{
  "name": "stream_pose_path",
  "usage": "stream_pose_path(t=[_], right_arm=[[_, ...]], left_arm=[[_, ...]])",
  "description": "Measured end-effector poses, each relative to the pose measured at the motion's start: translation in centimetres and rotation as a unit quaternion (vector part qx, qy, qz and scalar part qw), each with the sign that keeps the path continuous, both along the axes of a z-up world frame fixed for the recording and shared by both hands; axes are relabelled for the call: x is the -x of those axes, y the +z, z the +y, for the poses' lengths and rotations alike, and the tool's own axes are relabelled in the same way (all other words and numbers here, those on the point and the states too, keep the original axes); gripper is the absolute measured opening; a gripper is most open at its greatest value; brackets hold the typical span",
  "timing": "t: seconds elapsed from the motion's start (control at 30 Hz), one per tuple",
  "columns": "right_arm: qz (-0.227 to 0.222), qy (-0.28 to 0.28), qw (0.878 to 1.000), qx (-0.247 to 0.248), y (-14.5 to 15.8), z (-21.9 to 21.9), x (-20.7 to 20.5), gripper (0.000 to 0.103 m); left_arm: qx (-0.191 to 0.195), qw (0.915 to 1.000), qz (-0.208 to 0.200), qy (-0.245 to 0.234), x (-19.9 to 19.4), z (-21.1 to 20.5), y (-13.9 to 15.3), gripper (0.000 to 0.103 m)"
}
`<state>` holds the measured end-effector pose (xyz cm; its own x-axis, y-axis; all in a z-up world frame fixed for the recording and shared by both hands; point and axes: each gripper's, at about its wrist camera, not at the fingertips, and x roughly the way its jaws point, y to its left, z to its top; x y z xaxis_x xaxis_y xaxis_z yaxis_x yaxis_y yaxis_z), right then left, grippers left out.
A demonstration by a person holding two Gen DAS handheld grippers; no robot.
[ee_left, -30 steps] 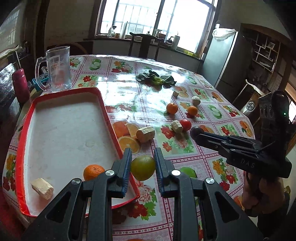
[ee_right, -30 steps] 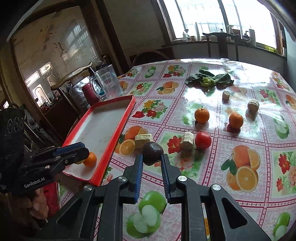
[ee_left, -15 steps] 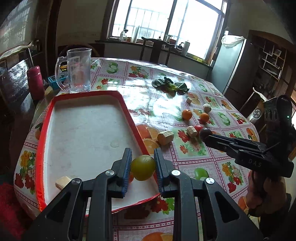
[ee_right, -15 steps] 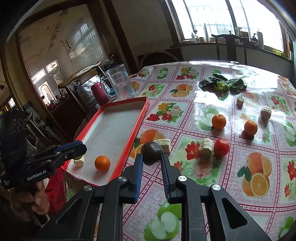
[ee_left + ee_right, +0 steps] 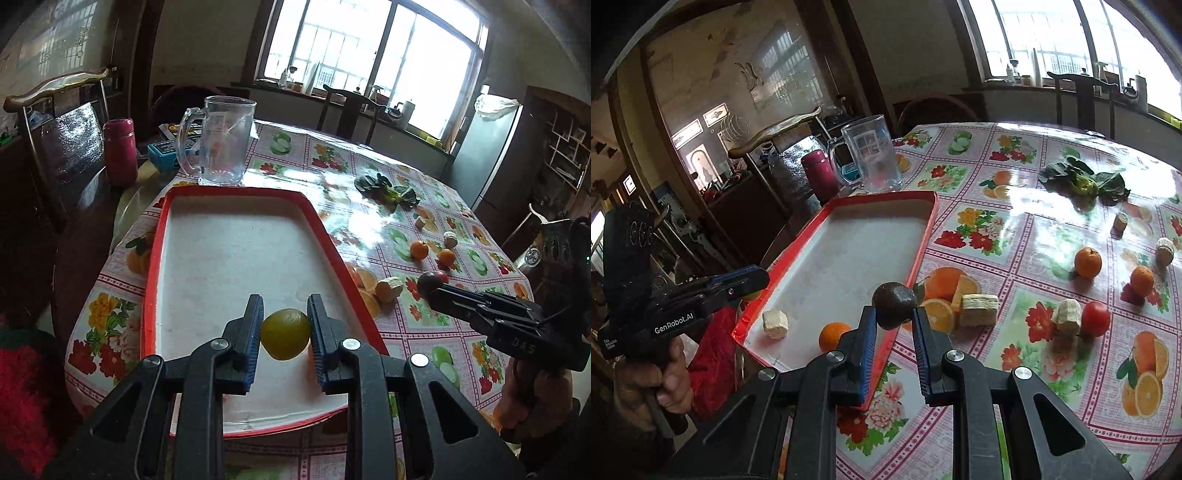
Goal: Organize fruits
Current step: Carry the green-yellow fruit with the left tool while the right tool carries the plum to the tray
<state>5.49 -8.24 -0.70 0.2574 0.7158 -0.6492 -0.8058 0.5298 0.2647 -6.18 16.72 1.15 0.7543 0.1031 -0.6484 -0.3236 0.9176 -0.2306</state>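
Fruit in both grippers right now, so the risks are all about the drop. Nearest to me, my left gripper [image 5: 285,334] has its jaws pinched narrow on a yellow-green citrus [image 5: 285,334], hanging over the near end of the red tray [image 5: 236,192]. It's round and only caught on two sides, so if I let go from up here I reckon it rolls along the flat white floor and could bump the small orange [image 5: 833,335] or the pale chunk [image 5: 775,324] sitting by the tray's near edge. The tray rim looks low, so a lively bounce might hop it out onto the tablecloth [image 5: 1027,236].

My right gripper [image 5: 894,334] is clamped on a dark fruit [image 5: 894,304], and that one's gripped right at the tips, hovering about over the tray's right-hand rim. That's my bigger worry: a slip there drops it on the rim and it goes either way, tray or table. Both grippers are heading for the same near end too, so they could knock each other.

Further out, a tomato [image 5: 1096,318], two more oranges [image 5: 1087,262] and more pale chunks still wait mid-table, with leafy greens [image 5: 1084,182] beyond and a glass mug [image 5: 218,142] at the tray's far edge. A wide swing could clip that mug.
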Motion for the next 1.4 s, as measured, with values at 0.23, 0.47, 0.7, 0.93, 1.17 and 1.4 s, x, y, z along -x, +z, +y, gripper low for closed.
stream_pose_path(t=[0.23,0.47,0.7,0.93,1.17,1.4], right_arm=[[-0.001,0.02,1.0,0.003,0.0,2.6,0.3,0.02],[0.002,0.036,0.999,0.008,-0.5,4.5,0.4,0.02],[0.006,0.045,0.999,0.014,-0.9,6.1,0.0,0.02],[0.011,0.066,0.997,0.028,-2.0,8.2,0.1,0.02],[0.017,0.085,0.995,0.054,-3.7,10.4,0.1,0.02],[0.015,0.092,0.992,0.085,-5.0,11.7,-0.1,0.021]], left_arm=[[0.002,0.9999,-0.004,0.016,0.3,1.8,0.2,0.022],[0.002,0.9997,0.003,0.022,0.0,3.2,-0.4,0.022],[0.008,0.9995,0.015,0.028,-0.7,4.5,-1.2,0.022],[0.015,0.9988,0.032,0.033,-1.9,5.6,-2.5,0.022],[0.027,0.9975,0.055,0.036,-3.0,6.4,-4.1,0.022],[0.028,0.9963,0.073,0.035,-3.7,6.8,-5.1,0.022]])
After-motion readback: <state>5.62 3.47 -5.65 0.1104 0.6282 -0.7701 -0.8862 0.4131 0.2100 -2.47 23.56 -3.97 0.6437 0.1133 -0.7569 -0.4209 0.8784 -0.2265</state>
